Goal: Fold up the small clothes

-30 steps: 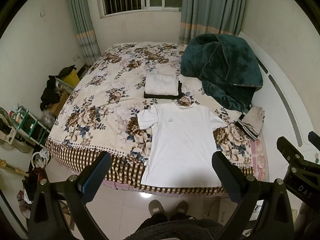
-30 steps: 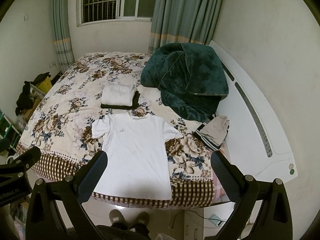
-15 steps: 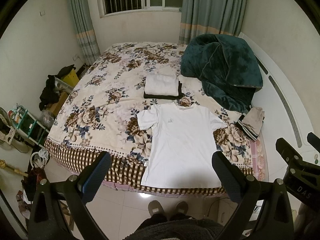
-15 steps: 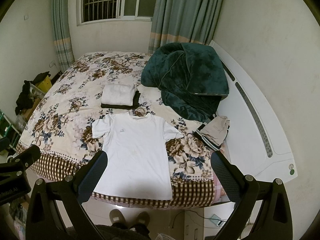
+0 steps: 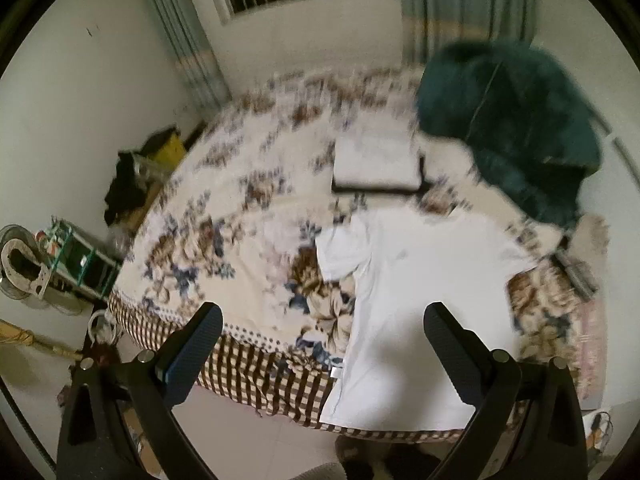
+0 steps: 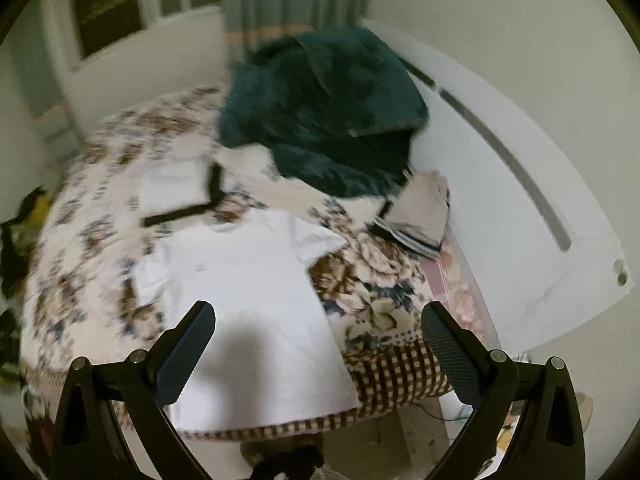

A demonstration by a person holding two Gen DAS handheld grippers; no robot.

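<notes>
white T-shirt flat, smooth | floral bedspread | left claw wide | right claw wide

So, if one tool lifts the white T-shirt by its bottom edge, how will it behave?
The white T-shirt will probably be floppy: it lies flat and its hem already droops over the edge of the bed. It looks thin, so likely light. Gripped at one point, the rest would probably sag and drag over the floral cover rather than rise together.
</notes>
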